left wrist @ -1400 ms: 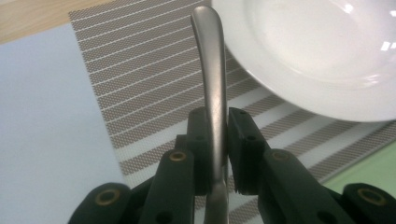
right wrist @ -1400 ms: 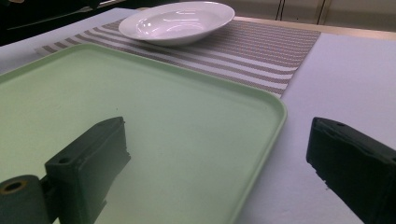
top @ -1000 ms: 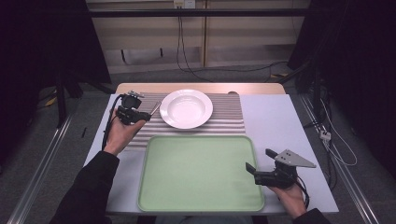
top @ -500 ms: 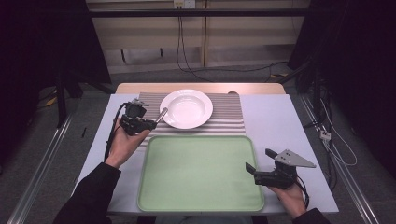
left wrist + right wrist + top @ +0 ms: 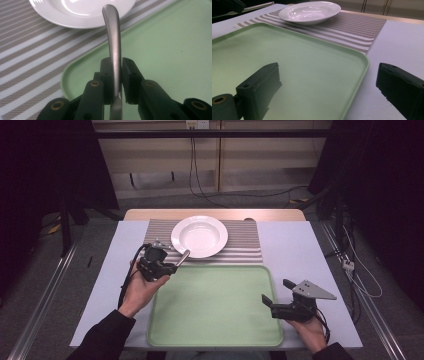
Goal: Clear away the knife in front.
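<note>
My left gripper (image 5: 169, 268) is shut on a metal utensil handle (image 5: 182, 258), which sticks out towards the white plate (image 5: 199, 236). In the left gripper view the jaws (image 5: 116, 68) clamp the grey handle (image 5: 112, 32) over the far left corner of the green tray (image 5: 162, 37). The handle's rounded end reaches the plate's rim (image 5: 82, 20). The utensil's other end is hidden behind the jaws. My right gripper (image 5: 276, 291) stands open over the tray's right edge (image 5: 276, 310), with nothing between its jaws (image 5: 328, 82).
The plate sits on a striped placemat (image 5: 245, 245) behind the tray, all on a pale table (image 5: 300, 250). In the right gripper view the tray's rim (image 5: 359, 62) runs between the jaws, with the plate (image 5: 309, 11) beyond.
My left gripper has carried the utensil to the right and nearer, from the placemat left of the plate to the tray's far left corner. The right gripper has stayed put.
</note>
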Demonstrator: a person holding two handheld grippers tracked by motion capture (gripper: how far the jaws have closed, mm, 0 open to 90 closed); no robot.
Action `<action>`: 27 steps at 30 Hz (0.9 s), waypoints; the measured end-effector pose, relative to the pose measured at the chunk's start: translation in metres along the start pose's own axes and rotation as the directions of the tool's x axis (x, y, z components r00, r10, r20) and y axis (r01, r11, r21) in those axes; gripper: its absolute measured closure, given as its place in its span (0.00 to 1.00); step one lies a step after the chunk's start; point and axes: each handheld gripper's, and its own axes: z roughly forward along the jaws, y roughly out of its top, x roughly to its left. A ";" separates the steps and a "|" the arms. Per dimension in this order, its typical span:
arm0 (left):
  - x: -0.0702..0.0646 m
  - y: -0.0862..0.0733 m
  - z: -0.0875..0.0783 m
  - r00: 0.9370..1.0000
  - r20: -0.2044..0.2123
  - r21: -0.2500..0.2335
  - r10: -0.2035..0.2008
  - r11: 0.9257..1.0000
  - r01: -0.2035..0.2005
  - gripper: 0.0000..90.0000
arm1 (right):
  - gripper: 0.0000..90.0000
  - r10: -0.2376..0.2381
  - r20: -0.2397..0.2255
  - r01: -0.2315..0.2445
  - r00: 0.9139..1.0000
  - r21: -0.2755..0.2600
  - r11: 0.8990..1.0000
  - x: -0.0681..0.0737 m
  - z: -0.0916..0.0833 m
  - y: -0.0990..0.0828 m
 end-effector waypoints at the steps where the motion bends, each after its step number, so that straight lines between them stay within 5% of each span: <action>1: -0.002 -0.002 0.003 1.000 0.010 0.006 -0.005 1.000 0.005 0.89 | 0.06 -0.002 -0.002 0.002 1.000 0.003 1.000 0.000 0.000 0.000; 16: -0.028 -0.016 0.037 1.000 0.000 0.111 -0.007 0.994 0.007 0.89 | 0.06 0.000 -0.006 0.000 1.000 0.007 1.000 0.001 0.001 0.000; 27: -0.029 -0.025 0.049 0.999 0.029 0.146 -0.030 0.989 0.026 0.89 | 0.06 -0.002 -0.007 0.002 1.000 0.008 1.000 0.000 0.001 0.000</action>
